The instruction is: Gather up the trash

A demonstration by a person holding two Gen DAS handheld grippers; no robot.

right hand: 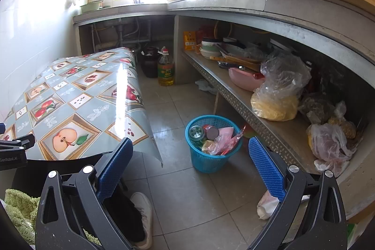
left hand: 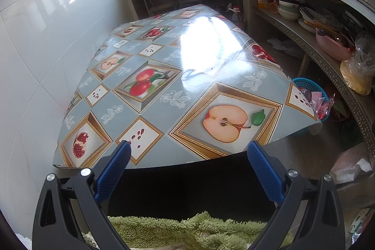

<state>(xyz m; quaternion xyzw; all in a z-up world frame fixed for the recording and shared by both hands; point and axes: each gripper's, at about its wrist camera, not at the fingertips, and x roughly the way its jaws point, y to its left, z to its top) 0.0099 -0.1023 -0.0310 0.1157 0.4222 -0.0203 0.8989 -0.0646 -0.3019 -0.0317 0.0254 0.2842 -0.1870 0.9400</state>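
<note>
just ahead, trash basket [right hand: 212, 144] lies between right gripper's [right hand: 191, 154] jaws.

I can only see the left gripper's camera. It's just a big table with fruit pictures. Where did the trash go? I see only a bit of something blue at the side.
Observer: That blue thing is a blue basket standing on the floor tiles, beside the table.
Operator: Is anything in it?
Observer: Yes, a glass jar and crumpled pink wrappers sit inside, filling it near to the rim.
Operator: Is the other gripper holding something?
Observer: No, the right gripper is open and empty, above the floor in front of the basket.
Operator: Any more trash around?
Observer: A crumpled white piece lies on the floor farther back, near an oil bottle.
</note>
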